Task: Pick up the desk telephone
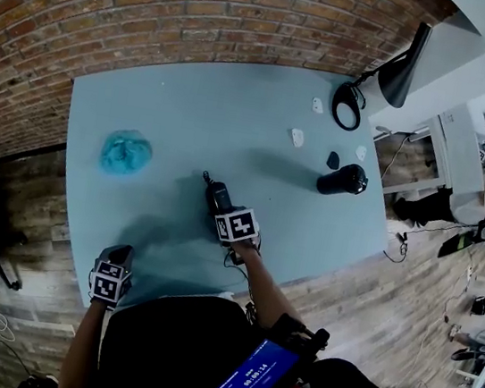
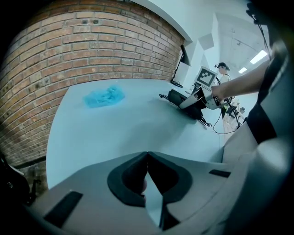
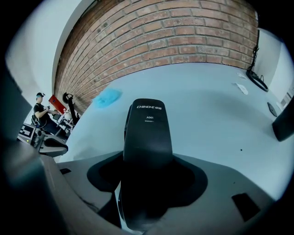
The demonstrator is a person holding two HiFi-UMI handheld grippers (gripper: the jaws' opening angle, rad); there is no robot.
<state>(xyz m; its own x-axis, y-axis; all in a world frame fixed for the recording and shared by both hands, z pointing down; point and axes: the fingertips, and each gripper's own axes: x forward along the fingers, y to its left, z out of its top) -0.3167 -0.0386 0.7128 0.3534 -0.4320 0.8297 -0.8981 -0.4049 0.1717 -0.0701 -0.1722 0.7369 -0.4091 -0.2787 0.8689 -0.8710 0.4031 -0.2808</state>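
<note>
The black desk telephone [image 1: 217, 196] is near the middle of the pale blue table [image 1: 195, 91], with a coiled cord trailing from it toward the person. My right gripper [image 1: 221, 206] is shut on it. In the right gripper view the telephone's long black body [image 3: 148, 133] fills the space between the jaws [image 3: 147, 183] and points away from me. The left gripper view shows the telephone [image 2: 177, 97] low over the table, held in the right gripper [image 2: 193, 103]. My left gripper [image 1: 119, 254] is at the table's front left edge, its jaws [image 2: 147, 156] closed tip to tip on nothing.
A crumpled blue cloth [image 1: 125, 151] lies at the table's left. At the right are a black cylinder [image 1: 342, 179], a small dark item [image 1: 333, 160], two small white items [image 1: 297, 137] and a black desk lamp [image 1: 391, 75]. A brick wall runs behind.
</note>
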